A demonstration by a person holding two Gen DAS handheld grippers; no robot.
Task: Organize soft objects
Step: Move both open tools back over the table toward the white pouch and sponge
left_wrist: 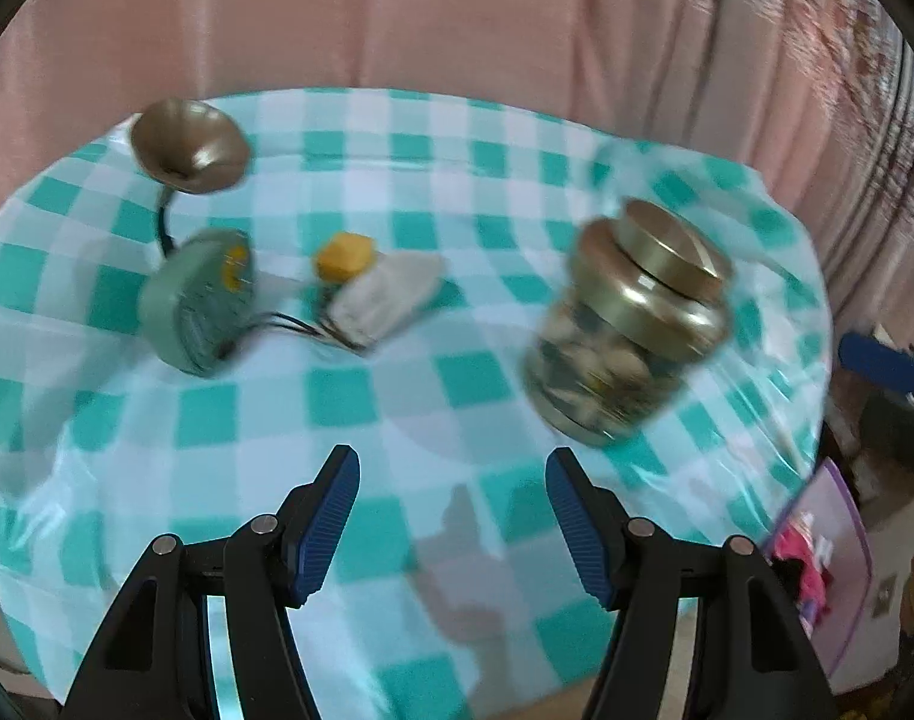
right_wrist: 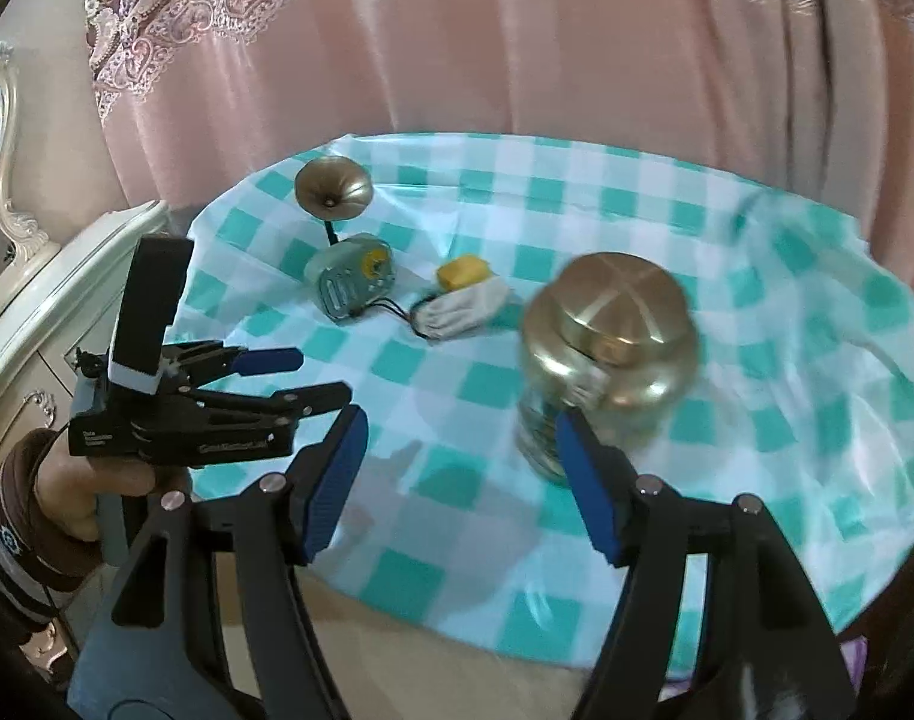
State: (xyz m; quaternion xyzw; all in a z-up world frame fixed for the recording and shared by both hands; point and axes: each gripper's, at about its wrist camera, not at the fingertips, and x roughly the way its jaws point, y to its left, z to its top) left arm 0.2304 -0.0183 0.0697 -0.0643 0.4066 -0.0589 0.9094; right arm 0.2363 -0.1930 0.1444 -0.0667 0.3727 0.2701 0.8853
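A yellow soft block (left_wrist: 343, 256) (right_wrist: 463, 271) lies on the green-checked tablecloth (left_wrist: 397, 396) (right_wrist: 757, 312), touching a grey-white drawstring pouch (left_wrist: 388, 294) (right_wrist: 463, 311). A glass jar with a gold lid (left_wrist: 631, 324) (right_wrist: 607, 348) stands to the right, filled with small items. My left gripper (left_wrist: 451, 468) is open and empty above the near cloth; it also shows in the right wrist view (right_wrist: 301, 372). My right gripper (right_wrist: 460, 426) is open and empty, close to the jar's near left side.
A small green gramophone-shaped device (left_wrist: 202, 300) (right_wrist: 352, 285) with a brass horn (left_wrist: 187, 144) (right_wrist: 333, 189) stands left of the pouch. Pink curtains hang behind the table. A white cabinet (right_wrist: 31, 312) stands at the left. A purple package (left_wrist: 823, 564) lies below the right table edge.
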